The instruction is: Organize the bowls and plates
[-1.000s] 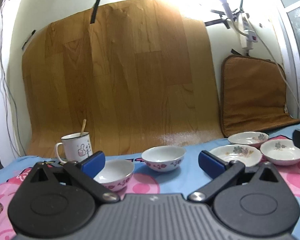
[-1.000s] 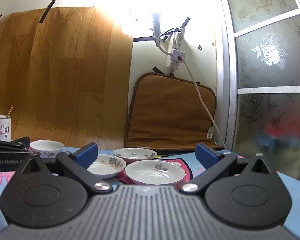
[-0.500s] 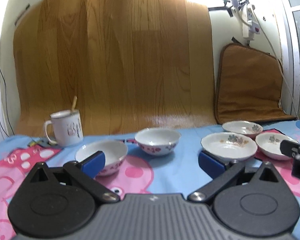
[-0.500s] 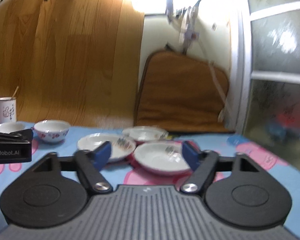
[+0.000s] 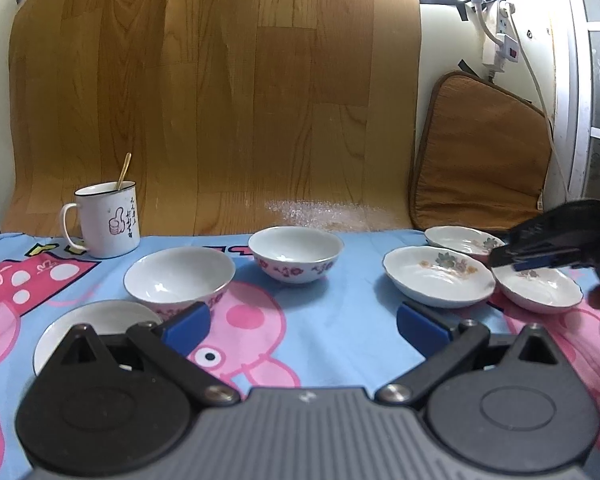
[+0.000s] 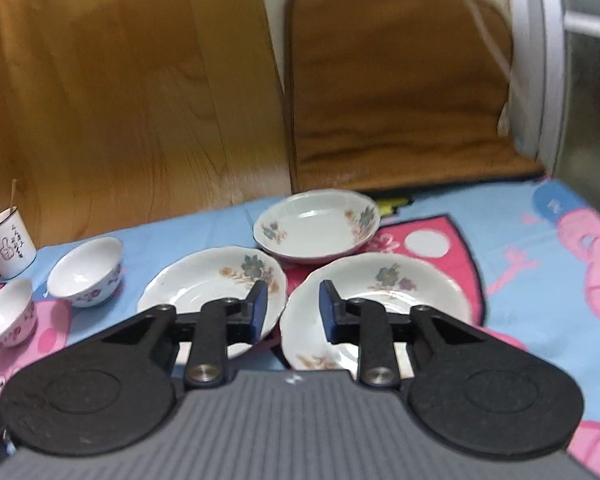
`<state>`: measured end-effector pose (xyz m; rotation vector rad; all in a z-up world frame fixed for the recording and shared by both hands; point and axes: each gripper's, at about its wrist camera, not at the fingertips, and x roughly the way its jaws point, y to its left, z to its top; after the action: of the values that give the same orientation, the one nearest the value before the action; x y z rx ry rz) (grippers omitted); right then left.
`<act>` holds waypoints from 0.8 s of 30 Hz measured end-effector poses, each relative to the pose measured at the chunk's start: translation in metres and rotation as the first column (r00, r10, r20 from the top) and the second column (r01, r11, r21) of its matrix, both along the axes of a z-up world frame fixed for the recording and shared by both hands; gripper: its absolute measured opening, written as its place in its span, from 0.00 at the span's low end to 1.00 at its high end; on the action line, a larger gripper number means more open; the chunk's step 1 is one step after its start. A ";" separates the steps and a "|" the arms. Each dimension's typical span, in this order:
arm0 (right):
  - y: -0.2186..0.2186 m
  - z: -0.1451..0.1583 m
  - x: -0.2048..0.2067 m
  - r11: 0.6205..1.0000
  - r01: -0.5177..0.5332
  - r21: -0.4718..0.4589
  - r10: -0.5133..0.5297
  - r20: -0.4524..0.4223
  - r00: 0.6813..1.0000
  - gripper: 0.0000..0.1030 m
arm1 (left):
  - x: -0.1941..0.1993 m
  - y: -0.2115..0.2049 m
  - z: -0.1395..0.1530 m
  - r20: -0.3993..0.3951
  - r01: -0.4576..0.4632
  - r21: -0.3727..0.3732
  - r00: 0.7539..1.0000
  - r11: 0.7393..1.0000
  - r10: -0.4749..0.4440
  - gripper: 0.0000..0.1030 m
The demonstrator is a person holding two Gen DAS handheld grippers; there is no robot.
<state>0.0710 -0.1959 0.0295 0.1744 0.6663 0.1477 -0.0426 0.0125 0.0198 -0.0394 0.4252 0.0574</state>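
Right gripper [image 6: 291, 306]: its jaws are closing, the blue pads already narrow, and we see the near-left rim of the nearest plate [image 6: 396, 292] lying between them, though we cannot tell whether the pads yet press on it. This plate lies directly ahead of and below the gripper, which points down at it. A second plate [image 6: 204, 280] sits just beside it to the left, their rims close or touching; a third plate [image 6: 316, 224] stands behind the pair, nearer the wall. The three form a tight triangle on the blue cartoon-printed cloth [image 6: 520, 248] covering the bench.

Left gripper [image 5: 302, 322]: jaws wide apart and holding nothing, hovering over the cloth. Ahead of it we see two bowls, one [image 5: 180, 276] near its left pad and one [image 5: 296, 254] farther back; a further white dish [image 5: 80, 320] is partly hidden behind the left finger. The mug [image 5: 106, 220] with a spoon stands at the far left.

We judge the right hand nearer the plates and the left nearer the bowls; stacking the plates would fall to the right, with the neighbouring rim the likely point of collision.
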 end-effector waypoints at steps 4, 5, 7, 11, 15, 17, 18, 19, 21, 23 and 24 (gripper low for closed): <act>0.010 -0.002 0.027 0.997 -0.043 -0.067 0.041 -0.029 0.999 0.30 | 0.003 0.001 0.000 -0.009 -0.012 -0.014 1.000 1.000 0.012 1.00; 0.011 -0.003 0.036 0.994 -0.052 -0.091 0.049 -0.045 0.998 0.30 | 0.004 0.002 0.000 -0.010 -0.014 -0.017 1.000 1.000 0.014 0.99; 0.013 -0.005 0.045 0.991 -0.062 -0.118 0.055 -0.060 0.997 0.29 | 0.004 0.003 0.000 -0.008 -0.021 -0.022 1.000 1.000 0.021 0.99; 0.023 -0.004 0.053 0.978 -0.145 -0.148 0.131 -0.101 0.986 0.22 | 0.006 0.006 0.000 -0.009 -0.030 -0.035 1.000 0.999 0.030 0.93; 0.030 -0.004 0.049 0.966 -0.171 -0.192 0.149 -0.123 0.981 0.22 | 0.006 0.008 0.000 -0.009 -0.025 -0.055 1.000 0.998 0.025 0.90; 0.025 -0.004 0.054 0.974 -0.160 -0.158 0.136 -0.152 0.979 0.22 | 0.005 0.011 0.001 -0.004 -0.016 -0.077 1.000 0.997 0.016 0.90; 0.020 -0.007 0.059 0.980 -0.157 -0.120 0.134 -0.187 0.973 0.24 | 0.005 0.012 0.001 -0.002 -0.011 -0.089 1.000 0.996 0.011 0.90; 0.013 -0.010 0.062 0.985 -0.155 -0.070 0.137 -0.207 0.969 0.23 | 0.005 0.014 0.001 0.001 -0.004 -0.102 1.000 0.995 0.004 0.90; 0.008 -0.010 0.067 0.991 -0.130 -0.010 0.124 -0.228 0.966 0.22 | 0.006 0.015 0.002 0.004 0.015 -0.125 1.000 0.992 -0.014 0.90; 0.006 -0.008 0.065 0.991 -0.131 0.023 0.132 -0.238 0.962 0.18 | 0.008 0.017 0.001 0.001 0.030 -0.150 1.000 0.988 -0.030 0.90; 0.006 -0.006 0.060 0.989 -0.141 0.042 0.147 -0.243 0.959 0.14 | 0.009 0.020 0.001 0.002 0.034 -0.165 0.999 0.986 -0.034 0.90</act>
<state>0.1311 -0.1898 0.0239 0.1686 0.9250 0.2775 -0.0340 0.0322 0.0212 -0.1950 0.4305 -0.0114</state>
